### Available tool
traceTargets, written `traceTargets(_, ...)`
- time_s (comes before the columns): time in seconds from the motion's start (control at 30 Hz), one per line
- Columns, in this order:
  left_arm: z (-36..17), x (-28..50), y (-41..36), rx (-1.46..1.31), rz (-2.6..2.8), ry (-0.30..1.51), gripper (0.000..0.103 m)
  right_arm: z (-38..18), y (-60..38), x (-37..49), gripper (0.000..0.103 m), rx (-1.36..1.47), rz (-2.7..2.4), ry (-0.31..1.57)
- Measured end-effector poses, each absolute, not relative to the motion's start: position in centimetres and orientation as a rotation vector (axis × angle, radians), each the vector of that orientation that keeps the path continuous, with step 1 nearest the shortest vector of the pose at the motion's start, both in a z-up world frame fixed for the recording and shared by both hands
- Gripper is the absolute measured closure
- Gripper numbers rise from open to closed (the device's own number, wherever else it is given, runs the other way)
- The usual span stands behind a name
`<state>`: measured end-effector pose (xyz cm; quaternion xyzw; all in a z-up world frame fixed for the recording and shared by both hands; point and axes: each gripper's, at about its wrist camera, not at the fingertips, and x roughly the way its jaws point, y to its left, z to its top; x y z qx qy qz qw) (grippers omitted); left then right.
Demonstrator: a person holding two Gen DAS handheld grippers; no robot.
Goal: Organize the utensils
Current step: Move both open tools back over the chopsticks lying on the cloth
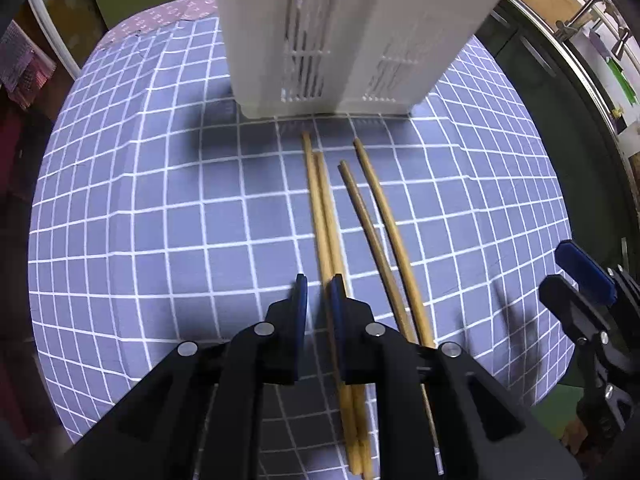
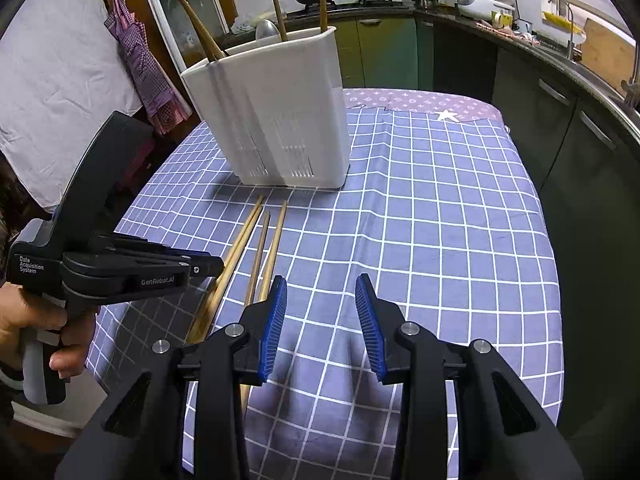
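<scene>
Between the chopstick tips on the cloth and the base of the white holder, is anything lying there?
Nothing: only bare checked tablecloth separates the chopsticks from the white holder, clearest in the left wrist view.

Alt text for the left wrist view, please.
The left gripper, slightly open, hovers over the left pair of four chopsticks lying on a checked tablecloth. A white slotted holder stands just beyond their tips; the right gripper shows at the right edge.
</scene>
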<state>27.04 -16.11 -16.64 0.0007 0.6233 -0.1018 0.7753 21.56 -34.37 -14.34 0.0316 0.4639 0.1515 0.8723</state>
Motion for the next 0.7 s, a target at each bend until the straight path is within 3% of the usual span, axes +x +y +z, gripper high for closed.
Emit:
traceTargets(0.57,-17.3,27.7,-18.6,0.081,-0.181,1.365,0.095,-14.5,-33.0,21.7,0.061,0.014,0.339,0.989)
traceTargets(0.7,-17.0,27.7,-16.0,0.035,-0.174,1.343,0.097,-14.9,-32.2,22.9,0.061,-0.014,0.358,1.032)
